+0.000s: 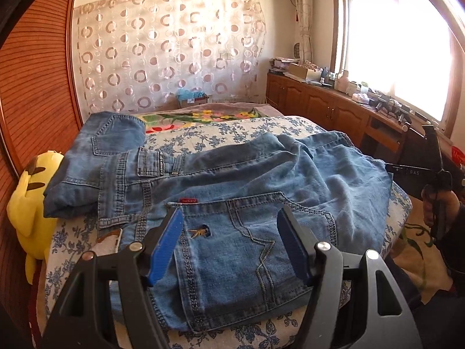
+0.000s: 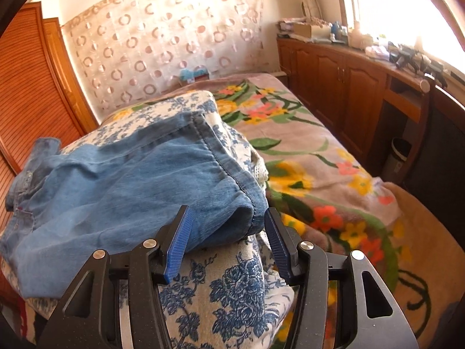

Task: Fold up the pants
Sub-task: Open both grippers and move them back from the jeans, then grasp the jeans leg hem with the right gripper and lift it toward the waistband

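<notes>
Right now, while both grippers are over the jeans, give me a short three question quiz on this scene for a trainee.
1. True or false: the left gripper is clamped on the back pocket of the jeans.
2. Multiple choice: which part of the jeans lies between the open fingers of the right gripper? A) the waistband B) a leg hem C) a belt loop
3. Fill in: the yellow plush toy sits between the bed and the ______.

Key:
1. False; its jaws stand open above the pocket.
2. B
3. Wooden wardrobe.
</notes>
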Action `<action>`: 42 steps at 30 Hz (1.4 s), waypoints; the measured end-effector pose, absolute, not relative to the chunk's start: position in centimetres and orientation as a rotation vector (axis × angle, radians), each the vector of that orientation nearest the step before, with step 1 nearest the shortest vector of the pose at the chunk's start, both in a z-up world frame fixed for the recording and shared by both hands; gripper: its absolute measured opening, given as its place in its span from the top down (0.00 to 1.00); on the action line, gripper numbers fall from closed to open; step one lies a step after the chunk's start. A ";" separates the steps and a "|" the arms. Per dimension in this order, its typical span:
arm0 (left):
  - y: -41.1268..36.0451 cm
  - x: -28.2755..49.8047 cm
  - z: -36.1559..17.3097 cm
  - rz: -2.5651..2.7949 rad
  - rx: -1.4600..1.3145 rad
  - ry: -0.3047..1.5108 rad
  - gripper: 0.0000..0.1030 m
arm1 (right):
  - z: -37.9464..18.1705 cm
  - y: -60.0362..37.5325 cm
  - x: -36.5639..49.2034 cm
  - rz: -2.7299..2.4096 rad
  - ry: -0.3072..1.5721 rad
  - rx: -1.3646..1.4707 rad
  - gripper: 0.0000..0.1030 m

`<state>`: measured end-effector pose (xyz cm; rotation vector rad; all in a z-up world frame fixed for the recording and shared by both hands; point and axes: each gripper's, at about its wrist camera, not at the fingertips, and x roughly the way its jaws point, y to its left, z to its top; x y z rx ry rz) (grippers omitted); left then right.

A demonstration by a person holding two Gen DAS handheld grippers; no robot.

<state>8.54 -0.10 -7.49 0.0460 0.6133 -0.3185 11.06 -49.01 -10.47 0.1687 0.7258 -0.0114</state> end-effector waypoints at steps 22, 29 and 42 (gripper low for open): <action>5.4 7.5 -8.3 -0.205 -0.005 0.606 0.35 | -3.9 -39.7 12.5 0.226 0.575 0.030 0.98; 8.6 6.5 -7.8 -0.151 -0.024 0.582 0.35 | -1.0 -28.6 13.4 0.478 0.530 -0.028 0.98; 14.6 4.5 -6.6 -0.030 -0.058 0.540 0.35 | -1.3 -11.3 10.8 0.863 0.560 -0.109 0.98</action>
